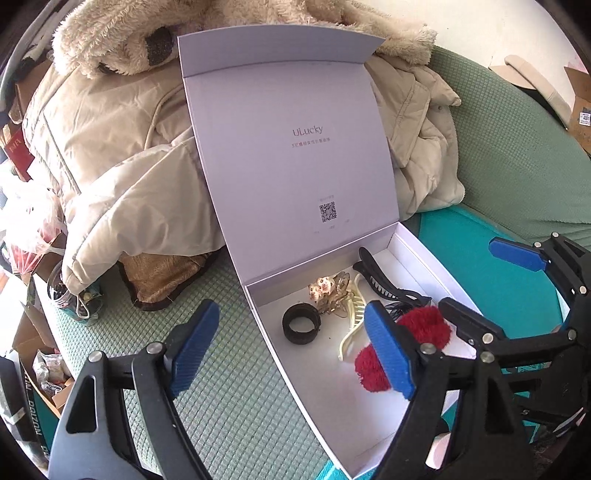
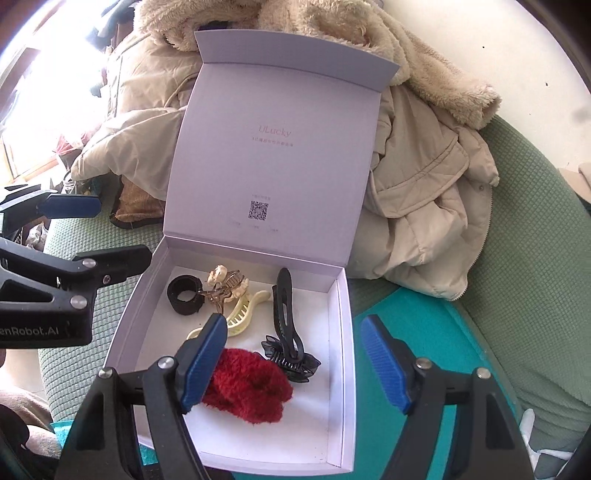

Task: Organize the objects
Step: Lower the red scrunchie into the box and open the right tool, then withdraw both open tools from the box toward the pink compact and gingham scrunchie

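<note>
A white box [image 2: 343, 332] with its lid [image 2: 273, 155] standing open lies on a green sofa; it also shows in the left wrist view [image 1: 325, 398]. Inside lie a red fluffy scrunchie [image 2: 247, 387], a black hair band [image 2: 184, 295], a cream claw clip [image 2: 240, 317], a black clip [image 2: 286, 317] on a black bow, and a beaded ornament [image 2: 225, 284]. My right gripper [image 2: 295, 365] is open and empty above the box's near part. My left gripper [image 1: 291, 350] is open and empty over the box's left wall, beside the scrunchie [image 1: 421, 332].
A beige padded coat [image 2: 424, 206] and a fleece garment [image 2: 332, 33] are piled behind the lid. A teal mat [image 2: 424, 332] lies under the box. Bags and cartons [image 1: 33, 229] crowd the left. A brown cushion [image 1: 162, 273] lies by the coat.
</note>
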A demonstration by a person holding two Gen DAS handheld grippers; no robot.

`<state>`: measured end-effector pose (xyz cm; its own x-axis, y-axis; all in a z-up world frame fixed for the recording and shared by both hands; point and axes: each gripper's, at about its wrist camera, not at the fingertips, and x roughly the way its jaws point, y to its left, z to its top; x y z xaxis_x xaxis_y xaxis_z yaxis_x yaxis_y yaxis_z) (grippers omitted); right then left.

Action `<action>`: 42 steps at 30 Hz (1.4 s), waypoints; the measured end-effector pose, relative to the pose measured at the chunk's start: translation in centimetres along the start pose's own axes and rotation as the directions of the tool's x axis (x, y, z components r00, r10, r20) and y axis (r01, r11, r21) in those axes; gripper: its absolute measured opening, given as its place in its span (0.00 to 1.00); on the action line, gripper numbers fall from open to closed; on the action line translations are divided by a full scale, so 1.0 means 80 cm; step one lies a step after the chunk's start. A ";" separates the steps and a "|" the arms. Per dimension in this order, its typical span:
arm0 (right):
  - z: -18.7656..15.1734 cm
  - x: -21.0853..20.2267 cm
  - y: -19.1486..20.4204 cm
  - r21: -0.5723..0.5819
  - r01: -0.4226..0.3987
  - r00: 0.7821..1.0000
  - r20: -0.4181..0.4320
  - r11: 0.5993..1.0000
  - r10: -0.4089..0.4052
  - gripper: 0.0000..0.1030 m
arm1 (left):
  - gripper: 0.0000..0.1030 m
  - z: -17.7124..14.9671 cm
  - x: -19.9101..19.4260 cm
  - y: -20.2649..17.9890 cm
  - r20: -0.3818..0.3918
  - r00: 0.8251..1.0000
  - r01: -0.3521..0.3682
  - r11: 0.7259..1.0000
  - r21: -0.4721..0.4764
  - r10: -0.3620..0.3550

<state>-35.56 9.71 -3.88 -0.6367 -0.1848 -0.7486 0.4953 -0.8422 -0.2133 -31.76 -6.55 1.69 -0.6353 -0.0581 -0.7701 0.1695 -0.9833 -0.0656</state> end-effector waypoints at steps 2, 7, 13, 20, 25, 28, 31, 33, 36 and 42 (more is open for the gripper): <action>0.001 -0.013 0.000 0.003 -0.001 1.000 0.013 1.000 0.001 0.74 | 0.78 0.001 -0.013 -0.001 0.008 1.000 0.000 1.000 0.003 0.000; 0.002 -0.047 -0.003 0.012 0.008 0.999 0.051 1.000 -0.008 0.74 | 0.78 0.003 -0.049 -0.006 0.038 0.999 -0.013 1.000 0.016 0.012; -0.003 -0.091 -0.003 0.020 0.021 0.996 0.090 1.000 -0.023 0.74 | 0.84 0.001 -0.092 -0.014 0.074 0.997 -0.009 1.000 0.026 0.007; -0.018 -0.132 -0.002 0.032 0.031 0.992 0.123 0.999 -0.034 0.74 | 0.86 -0.005 -0.137 -0.025 0.110 0.994 -0.027 0.999 0.041 0.022; -0.031 -0.163 -0.002 0.053 0.031 0.988 0.152 0.998 -0.039 0.74 | 0.87 -0.015 -0.166 -0.032 0.128 0.991 -0.029 0.999 0.036 0.024; -0.038 -0.177 -0.002 0.062 0.041 0.986 0.156 0.997 -0.050 0.74 | 0.88 -0.023 -0.181 -0.037 0.133 0.991 -0.028 0.999 0.032 0.023; -0.048 -0.189 -0.002 0.070 0.041 0.986 0.160 0.997 -0.052 0.74 | 0.88 -0.032 -0.193 -0.042 0.135 0.990 -0.038 0.999 0.033 0.033; -0.055 -0.198 0.000 0.072 0.044 0.985 0.164 0.996 -0.055 0.74 | 0.88 -0.039 -0.200 -0.047 0.138 0.990 -0.037 0.999 0.036 0.032; -0.066 -0.211 0.004 0.074 0.042 0.984 0.168 0.996 -0.054 0.74 | 0.88 -0.049 -0.212 -0.054 0.142 0.990 -0.032 0.999 0.041 0.026; -0.093 -0.229 0.015 0.077 0.040 0.985 0.164 0.996 -0.052 0.74 | 0.88 -0.074 -0.229 -0.072 0.144 0.990 -0.018 0.998 0.056 0.010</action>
<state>-18.91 15.85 4.86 -0.7498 -0.2211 -0.6236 0.4225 -0.8853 -0.1942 -16.59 1.20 12.42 -0.7354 -0.0916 -0.6714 0.1383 -0.9903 -0.0164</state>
